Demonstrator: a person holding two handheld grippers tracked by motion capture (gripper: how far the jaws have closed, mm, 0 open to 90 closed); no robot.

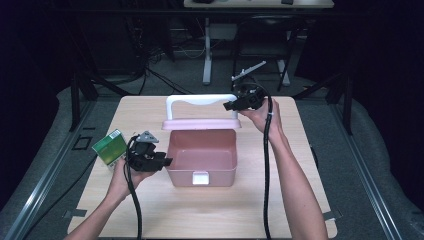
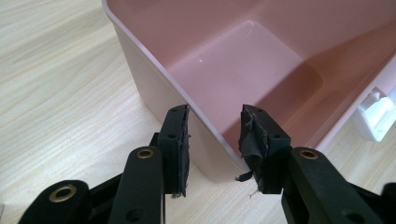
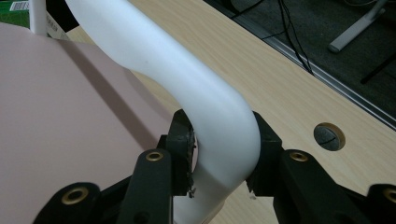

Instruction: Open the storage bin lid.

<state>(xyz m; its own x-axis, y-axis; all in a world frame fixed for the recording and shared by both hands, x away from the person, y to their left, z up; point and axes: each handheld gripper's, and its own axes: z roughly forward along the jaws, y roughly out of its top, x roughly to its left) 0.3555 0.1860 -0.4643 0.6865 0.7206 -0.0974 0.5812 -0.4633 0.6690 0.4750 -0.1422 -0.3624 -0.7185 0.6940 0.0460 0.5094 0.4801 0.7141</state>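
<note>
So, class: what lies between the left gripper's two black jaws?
In the left gripper view, the left gripper straddles the near wall of the open pink plastic box; its pads stand apart from that wall, one outside, one inside.

Your left gripper sits at eight o'clock, jaws parted and pointing toward three. Your right gripper, at one o'clock on an outstretched forearm, is clamped tight, pointing toward nine.
</note>
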